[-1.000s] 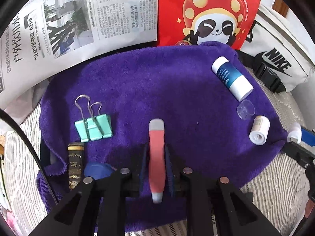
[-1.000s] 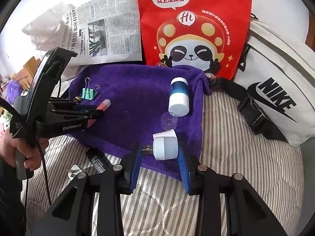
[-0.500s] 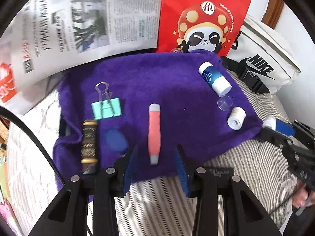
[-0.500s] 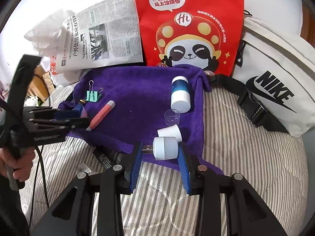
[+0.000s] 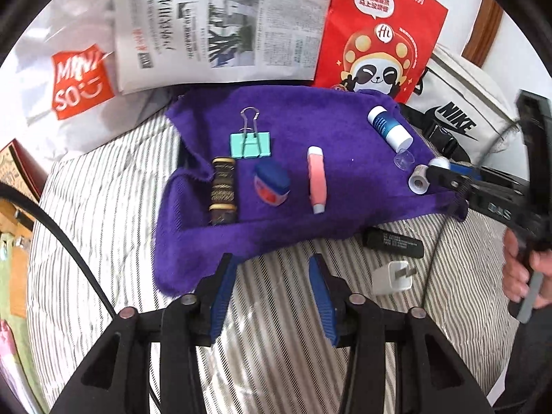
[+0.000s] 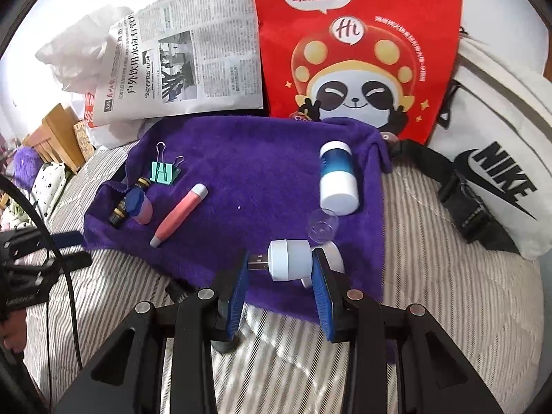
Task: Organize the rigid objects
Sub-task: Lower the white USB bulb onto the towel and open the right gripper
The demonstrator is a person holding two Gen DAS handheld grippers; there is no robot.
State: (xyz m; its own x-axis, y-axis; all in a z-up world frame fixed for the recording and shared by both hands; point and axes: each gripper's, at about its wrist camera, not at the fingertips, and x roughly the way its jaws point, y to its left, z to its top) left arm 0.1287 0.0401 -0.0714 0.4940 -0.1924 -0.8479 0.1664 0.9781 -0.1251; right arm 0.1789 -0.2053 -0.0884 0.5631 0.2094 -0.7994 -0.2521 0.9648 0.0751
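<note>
On purple towel (image 5: 310, 131), rigid items lie in rows, gathered there. Left gripper (image 5: 272, 289) opening, empty; right gripper (image 6: 281, 269) clamps white USB plug (image 6: 288, 259) for placing.

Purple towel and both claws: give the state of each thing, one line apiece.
Left claw: empty, jaws opening.
Right claw: shut on white USB plug.
Pink tube: lying capped on purple towel.
Green binder clip: lying flat.
Blue-white bottle: on its side.
Clear cap: loose, beside bottle.
</note>
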